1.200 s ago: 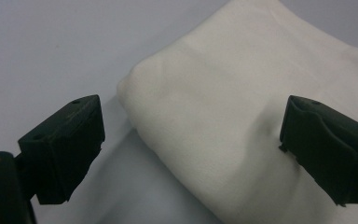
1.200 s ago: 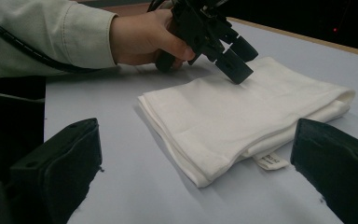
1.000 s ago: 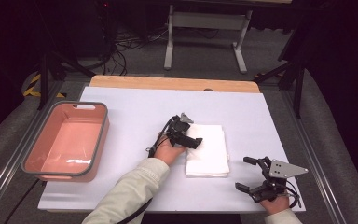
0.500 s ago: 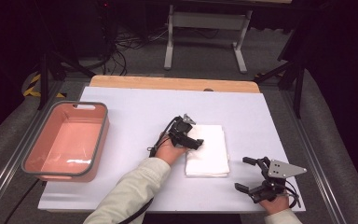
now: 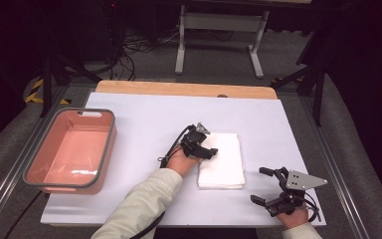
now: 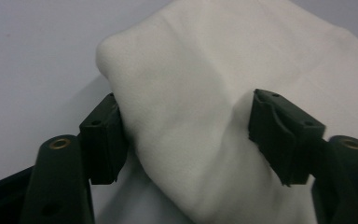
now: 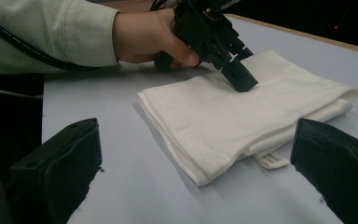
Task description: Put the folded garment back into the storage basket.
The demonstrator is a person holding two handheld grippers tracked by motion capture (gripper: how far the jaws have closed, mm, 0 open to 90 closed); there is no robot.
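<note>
A folded white cloth [image 5: 222, 160] lies flat in the middle of the white table [image 5: 144, 124]. My left gripper [image 5: 205, 151] rests on the cloth's left edge. In the left gripper view its jaws press from both sides on a bunched-up fold of the cloth [image 6: 186, 121]. The right gripper view shows the cloth [image 7: 242, 116] ahead, with the left gripper [image 7: 235, 74] and the hand holding it on the cloth's far edge. My right gripper [image 5: 262, 185] sits near the front right corner of the table, to the right of the cloth, its jaws wide apart and holding nothing.
A pink tub [image 5: 72, 149] with a grey rim stands at the left of the table. A wooden strip [image 5: 184, 89] runs along the table's far edge. A small label [image 7: 272, 159] sticks out from the cloth's near corner.
</note>
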